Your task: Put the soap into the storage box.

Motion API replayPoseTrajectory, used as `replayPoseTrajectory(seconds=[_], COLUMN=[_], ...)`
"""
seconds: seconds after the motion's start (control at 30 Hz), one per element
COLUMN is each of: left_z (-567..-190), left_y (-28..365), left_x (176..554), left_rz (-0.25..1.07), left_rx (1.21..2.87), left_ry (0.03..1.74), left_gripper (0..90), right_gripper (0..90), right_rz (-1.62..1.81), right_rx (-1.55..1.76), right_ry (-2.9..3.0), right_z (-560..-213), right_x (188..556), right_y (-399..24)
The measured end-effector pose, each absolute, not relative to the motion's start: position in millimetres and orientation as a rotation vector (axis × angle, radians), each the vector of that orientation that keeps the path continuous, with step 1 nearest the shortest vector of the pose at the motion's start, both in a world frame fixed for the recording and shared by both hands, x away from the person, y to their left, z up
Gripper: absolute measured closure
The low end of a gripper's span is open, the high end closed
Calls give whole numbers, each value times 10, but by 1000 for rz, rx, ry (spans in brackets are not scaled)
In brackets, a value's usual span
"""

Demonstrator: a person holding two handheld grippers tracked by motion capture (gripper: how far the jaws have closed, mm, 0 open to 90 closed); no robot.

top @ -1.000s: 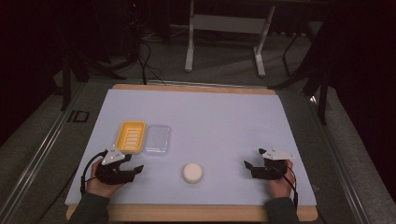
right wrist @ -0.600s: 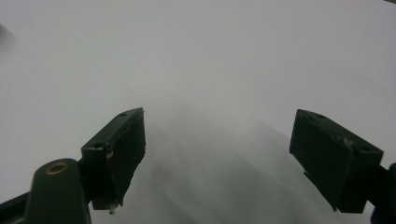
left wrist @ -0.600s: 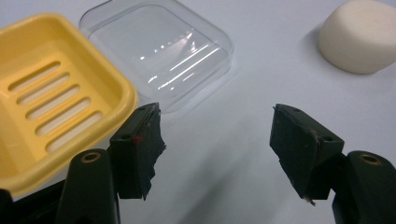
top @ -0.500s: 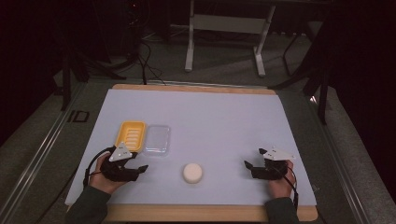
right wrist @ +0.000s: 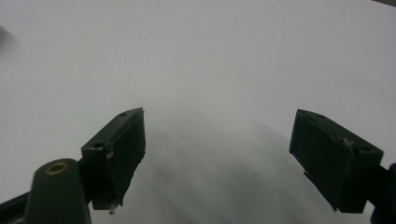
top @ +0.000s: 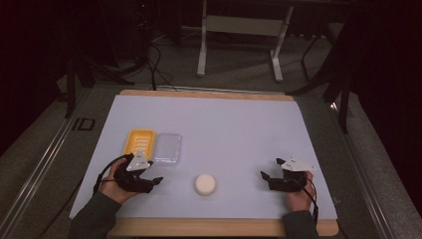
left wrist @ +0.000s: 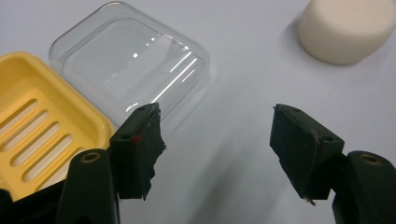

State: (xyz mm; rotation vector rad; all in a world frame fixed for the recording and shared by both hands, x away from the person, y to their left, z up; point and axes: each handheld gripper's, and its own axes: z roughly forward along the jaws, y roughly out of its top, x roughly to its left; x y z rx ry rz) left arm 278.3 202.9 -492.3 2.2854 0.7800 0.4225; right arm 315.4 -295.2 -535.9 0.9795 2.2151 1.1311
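Observation:
A yellow slotted soap dish (top: pixel 140 142) lies at the left of the white mat, and a clear plastic lid (top: pixel 167 148) touches its right side. Near the front middle rests a round white soap bar (top: pixel 205 184). My left gripper (top: pixel 152 174) hovers just in front of the dish and lid, open, with nothing between its jaws. The left gripper view puts the open left gripper (left wrist: pixel 215 112) over bare mat, with the dish (left wrist: pixel 37 121) and lid (left wrist: pixel 130 60) ahead to the left and the soap (left wrist: pixel 348 28) at the top right. My right gripper (top: pixel 271 168) rests at the front right, open and empty (right wrist: pixel 217 114).
The white mat (top: pixel 224 124) covers a wooden table whose edge (top: pixel 209 93) runs along the back. Beyond it, on the dark floor, stand a metal stand (top: pixel 239 30) and some cables. A long stretch of bare mat separates the soap from the right gripper.
My left hand has shifted a little to the right and up, nearer the front of the clear lid. The right hand has stayed where it was.

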Motion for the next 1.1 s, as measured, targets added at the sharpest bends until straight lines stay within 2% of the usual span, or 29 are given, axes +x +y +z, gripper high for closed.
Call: replayPoseTrajectory(seconds=[1.1], left_z=[-4837], left_y=[1613], left_x=[2931], left_rz=[320], left_rx=[2505], left_ry=[528], left_gripper=[334], right_gripper=[177], right_rz=[1148], right_rx=[962], right_ry=[2226], right_z=[-5355], right_x=[3147], right_y=[-2957])
